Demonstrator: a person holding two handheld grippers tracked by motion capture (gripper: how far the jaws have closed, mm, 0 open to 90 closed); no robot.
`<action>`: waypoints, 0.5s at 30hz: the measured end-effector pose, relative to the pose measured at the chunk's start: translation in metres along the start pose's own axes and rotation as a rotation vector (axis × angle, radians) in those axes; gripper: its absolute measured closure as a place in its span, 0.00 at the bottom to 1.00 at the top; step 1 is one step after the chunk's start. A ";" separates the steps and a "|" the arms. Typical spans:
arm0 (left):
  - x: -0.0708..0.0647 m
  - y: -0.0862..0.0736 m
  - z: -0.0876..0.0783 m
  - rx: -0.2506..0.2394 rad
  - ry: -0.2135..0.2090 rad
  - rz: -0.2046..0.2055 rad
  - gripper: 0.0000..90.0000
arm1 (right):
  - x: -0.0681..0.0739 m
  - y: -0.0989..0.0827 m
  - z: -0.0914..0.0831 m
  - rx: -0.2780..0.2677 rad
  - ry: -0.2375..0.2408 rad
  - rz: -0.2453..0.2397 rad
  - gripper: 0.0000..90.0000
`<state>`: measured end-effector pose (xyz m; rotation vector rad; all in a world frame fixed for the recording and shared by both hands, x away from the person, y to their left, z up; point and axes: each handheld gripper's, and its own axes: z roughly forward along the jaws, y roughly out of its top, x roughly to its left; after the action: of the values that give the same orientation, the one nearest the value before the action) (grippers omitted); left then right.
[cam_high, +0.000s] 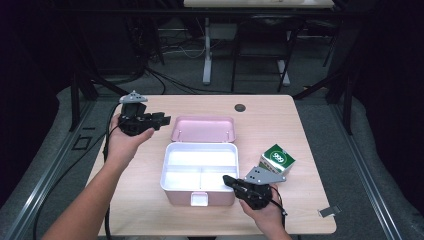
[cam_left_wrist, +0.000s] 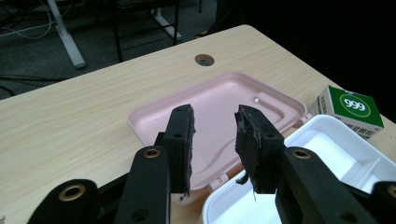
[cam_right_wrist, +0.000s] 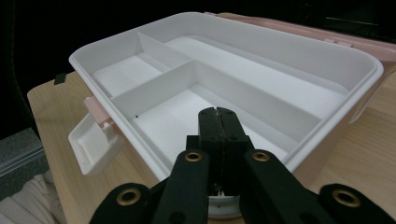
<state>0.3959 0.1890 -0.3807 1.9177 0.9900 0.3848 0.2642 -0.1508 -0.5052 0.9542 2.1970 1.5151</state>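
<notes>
A pink box stands open at the table's middle, with a white divided tray in it and its pink lid lying flat behind. My left gripper hovers just left of the lid, open with nothing between its fingers; in the left gripper view that gripper points at the lid. My right gripper is shut and empty at the tray's front right corner. In the right gripper view the shut gripper reaches over the tray's rim. A green and white carton marked 999 stands right of the box.
A white latch hangs open at the box's front. A round cable hole sits near the table's far edge. A small grey clip lies at the front right corner. Desk legs and cables cross the floor beyond the table.
</notes>
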 end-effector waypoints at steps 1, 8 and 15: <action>0.000 0.000 0.000 0.000 0.000 0.000 0.72 | 0.000 0.000 0.000 0.000 0.000 0.000 1.00; -0.012 0.010 -0.010 0.023 -0.011 0.073 0.68 | 0.001 0.000 0.000 -0.005 -0.001 -0.001 1.00; -0.030 0.020 -0.014 0.098 -0.040 0.183 0.68 | 0.001 0.000 0.000 0.001 -0.002 -0.001 1.00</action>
<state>0.3785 0.1686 -0.3528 2.1051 0.8232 0.4076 0.2636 -0.1505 -0.5052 0.9550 2.1966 1.5116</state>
